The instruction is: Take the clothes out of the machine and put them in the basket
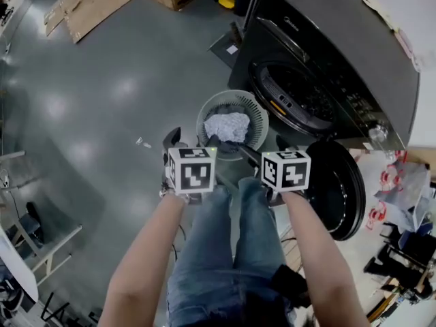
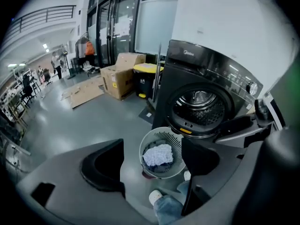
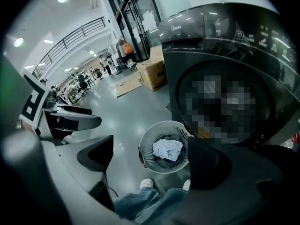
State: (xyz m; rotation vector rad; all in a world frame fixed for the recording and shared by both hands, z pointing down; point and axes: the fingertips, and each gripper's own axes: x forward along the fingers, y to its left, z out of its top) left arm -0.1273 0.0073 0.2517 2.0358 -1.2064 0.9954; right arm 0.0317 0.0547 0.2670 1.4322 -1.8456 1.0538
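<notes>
Head view first: both grippers are held up in front of the person, side by side above the jeans [image 1: 228,244]. The left gripper [image 1: 193,145] and the right gripper [image 1: 269,152] both point down toward the basket [image 1: 257,109] on the grey floor [image 1: 102,114]. The basket sits just in front of the machine [image 1: 340,53]. A pale crumpled cloth [image 1: 228,126] lies on top of darker clothes inside it. The machine's round door [image 1: 335,186] hangs wide open at the lower right, and the drum [image 1: 300,95] looks dark. Cardboard [image 1: 88,2] lies flat on the floor well away at the top.

Over to the left gripper view: the left gripper [image 2: 152,162] has its jaws well apart, with nothing held or touched. Through the gap, far below, you see the basket [image 2: 143,146] with the pale cloth [image 2: 158,154] in it. The machine [image 2: 211,64] stands just behind, its drum [image 2: 199,104] open to view. A white shoe [image 2: 155,198] pokes in at the bottom. Boxes [image 2: 119,78] and a yellow-lidded bin [image 2: 145,76] stand by the glass front beyond.

Now the right gripper view: the right gripper [image 3: 152,156] has its jaws spread wide too, and they are empty. The basket [image 3: 164,124] shows between them, down on the floor. The pale cloth [image 3: 168,149] sits in the middle of it. The machine [image 3: 220,27] fills the right side.
</notes>
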